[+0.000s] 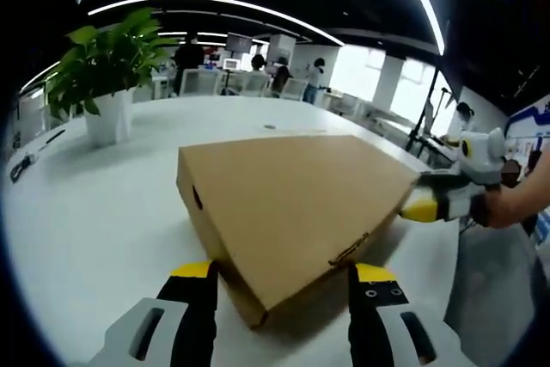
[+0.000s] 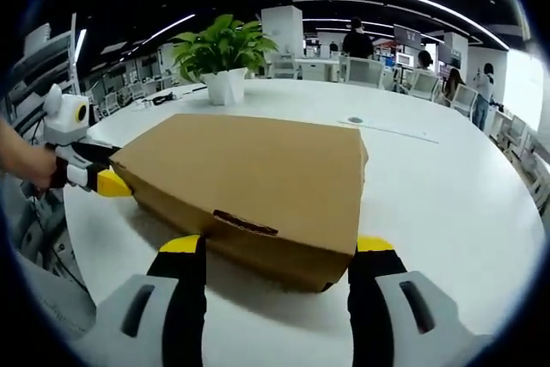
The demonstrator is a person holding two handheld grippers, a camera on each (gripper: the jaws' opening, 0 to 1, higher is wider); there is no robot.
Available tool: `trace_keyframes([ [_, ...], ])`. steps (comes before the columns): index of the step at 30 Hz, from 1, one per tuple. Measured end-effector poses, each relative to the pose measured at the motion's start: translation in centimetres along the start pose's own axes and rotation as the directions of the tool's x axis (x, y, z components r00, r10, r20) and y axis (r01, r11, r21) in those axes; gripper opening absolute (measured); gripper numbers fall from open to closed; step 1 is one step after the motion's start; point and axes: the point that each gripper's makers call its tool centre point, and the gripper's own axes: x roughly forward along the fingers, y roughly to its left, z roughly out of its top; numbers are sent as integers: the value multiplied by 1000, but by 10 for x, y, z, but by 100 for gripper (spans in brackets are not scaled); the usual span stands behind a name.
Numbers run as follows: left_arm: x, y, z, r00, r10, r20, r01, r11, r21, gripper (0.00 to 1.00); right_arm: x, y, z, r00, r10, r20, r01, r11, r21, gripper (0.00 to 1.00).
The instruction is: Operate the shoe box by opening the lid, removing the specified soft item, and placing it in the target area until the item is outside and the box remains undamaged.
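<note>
A closed brown cardboard shoe box [image 1: 292, 199] [image 2: 258, 169] lies flat on the white table [image 1: 103, 212]. Its lid tab [image 1: 348, 252] [image 2: 245, 223] is tucked into the front edge. My left gripper [image 1: 284, 285] is open, and the box's near corner sits between its yellow-tipped jaws. My right gripper [image 2: 277, 255] is also open, straddling the front edge by the tab. In the left gripper view the right gripper [image 1: 427, 207] reaches in from the right and meets the box's right corner. The left gripper [image 2: 101, 181] shows at the box's left corner in the right gripper view. The box's contents are hidden.
A leafy plant in a white pot [image 1: 107, 83] [image 2: 222, 62] stands on the table behind the box. A long white strip [image 2: 395, 131] and a small round mark [image 2: 355, 119] lie beyond it. Chairs, desks and several people fill the far room.
</note>
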Motion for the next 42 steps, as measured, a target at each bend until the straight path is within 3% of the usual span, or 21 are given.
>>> trace_keyframes([
  [24,4,2,1,999,39,16,-39,999,16,64,3,-4,0,1000,-13,24,14,999,-41,63],
  [28,3,3,-4,998,58,9,-58,998,8,62,6,-5,-13,1000,-28,-3,28,998,-62,63],
  [32,2,2,-12,998,65,-4,-65,998,4,61,7,-18,-32,994,-91,-60,82,988,-132,53],
  [34,2,4,-14,998,67,-9,-67,998,-2,61,6,-19,-30,994,-97,-44,91,988,-127,48],
  [38,2,1,-15,998,67,-11,-67,998,-4,60,7,-23,-22,993,-115,3,114,984,-140,58],
  [42,3,2,-17,998,67,-16,-67,998,-2,60,6,-24,-14,991,-124,42,129,976,-176,43],
])
